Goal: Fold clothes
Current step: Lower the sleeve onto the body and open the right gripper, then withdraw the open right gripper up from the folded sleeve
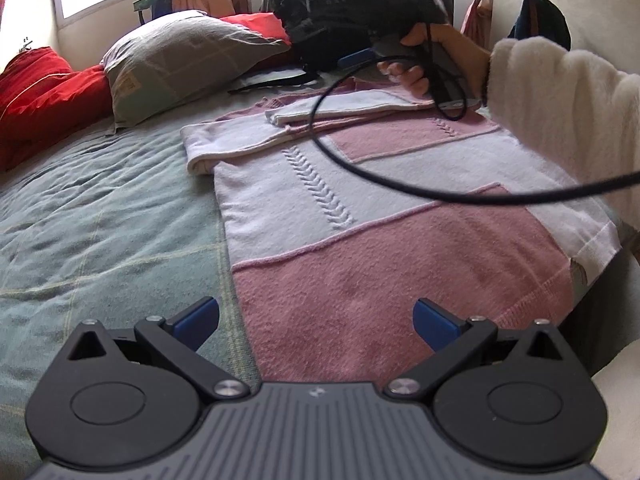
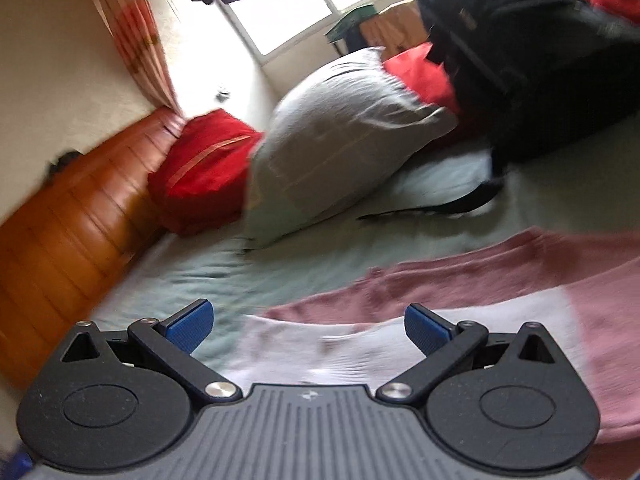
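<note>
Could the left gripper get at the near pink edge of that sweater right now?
Probably yes: the left gripper has its jaws open just above the sweater, with only a black cable farther back.

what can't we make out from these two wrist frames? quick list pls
- Right wrist view: motion blur smears the sweater, so its knit and fold edges are unreadable.
- Left wrist view: the person's hand and fluffy white sleeve hide the sweater's far right corner.
- Left wrist view: the black cable crosses the sweater, and its end runs off the right edge.
- Both views: the gripper bodies hide the sweater's near hem.
</note>
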Motion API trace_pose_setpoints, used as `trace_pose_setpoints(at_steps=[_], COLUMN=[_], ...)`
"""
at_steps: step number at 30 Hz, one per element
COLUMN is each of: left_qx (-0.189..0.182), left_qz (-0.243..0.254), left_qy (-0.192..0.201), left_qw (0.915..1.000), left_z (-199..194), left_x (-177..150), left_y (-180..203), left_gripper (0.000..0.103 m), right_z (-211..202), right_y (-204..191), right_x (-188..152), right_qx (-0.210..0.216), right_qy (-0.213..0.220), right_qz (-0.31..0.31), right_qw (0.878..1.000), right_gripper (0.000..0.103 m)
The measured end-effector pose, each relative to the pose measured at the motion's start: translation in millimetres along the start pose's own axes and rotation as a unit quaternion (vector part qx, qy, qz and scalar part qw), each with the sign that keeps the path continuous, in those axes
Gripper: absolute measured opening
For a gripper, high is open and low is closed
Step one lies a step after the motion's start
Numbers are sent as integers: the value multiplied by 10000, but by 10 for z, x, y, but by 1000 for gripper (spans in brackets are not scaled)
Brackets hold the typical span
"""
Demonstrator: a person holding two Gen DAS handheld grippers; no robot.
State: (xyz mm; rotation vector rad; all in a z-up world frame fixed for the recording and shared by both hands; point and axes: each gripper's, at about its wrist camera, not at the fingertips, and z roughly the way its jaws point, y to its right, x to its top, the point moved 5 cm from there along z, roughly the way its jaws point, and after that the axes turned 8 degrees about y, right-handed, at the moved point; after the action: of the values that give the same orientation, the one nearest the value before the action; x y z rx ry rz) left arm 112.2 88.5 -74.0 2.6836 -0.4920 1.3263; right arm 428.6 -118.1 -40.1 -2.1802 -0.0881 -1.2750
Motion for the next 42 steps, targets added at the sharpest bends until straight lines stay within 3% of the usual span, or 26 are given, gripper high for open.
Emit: trace_pose_setpoints(at_steps=[2,5,7,10,16,20,21,22,27,29,32,35,38,40,42], left_qx=[20,49,72,102,158,196,216,237,245,223,198,144,72,44,21], left_qz=[-5,0,-1,-2,-5,-42,-25,-9,124,152,231,315,375,405,457], left_qy=[-21,-59,-86,-125,-206,-279,-297,-315,-287,-277,-313,-323,-323,-318,-328], left_qw=[10000,10000,9999,9999,9997,9994,9993,9992,9992,9993,9990,9989,9987,9987,9984], left_z=[12,25,38,54,84,117,122,127,107,114,158,209,280,318,345], left_x=[-16,-39,-50,-56,-66,-69,-62,-55,5,23,48,93,159,202,242], left_y=[-21,-43,-57,-67,-77,-78,-72,-66,7,45,118,210,313,382,449], left_gripper=[102,102,102,102,102,102,102,102,102,102,102,102,102,102,102], right_z=[-10,-50,-59,-26,206,436,474,452,65,-232,-699,-1071,-1175,-1178,-1230], right_y=[15,29,44,96,158,78,52,16,96,274,712,1187,1569,1761,1829], right_x=[-18,-94,-166,-245,-245,-505,-573,-612,-412,-245,-65,-46,-247,-402,-420], right_qx=[-312,-678,-864,-1107,-1142,-863,-789,-729,-671,-907,-1410,-1870,-1916,-1924,-1751], right_qy=[-207,-478,-654,-759,-680,-1132,-1220,-1186,-998,-718,-352,-221,-453,-563,-395], right_qz=[-453,-1167,-1543,-1830,-1492,-1415,-1427,-1519,-1419,-1410,-1272,-1140,-953,-905,-810], right_qw=[9983,9897,9821,9739,9798,9796,9791,9785,9825,9832,9812,9755,9758,9755,9804], right_gripper=[103,93,75,57,56,57,62,66,65,63,53,49,46,32,30])
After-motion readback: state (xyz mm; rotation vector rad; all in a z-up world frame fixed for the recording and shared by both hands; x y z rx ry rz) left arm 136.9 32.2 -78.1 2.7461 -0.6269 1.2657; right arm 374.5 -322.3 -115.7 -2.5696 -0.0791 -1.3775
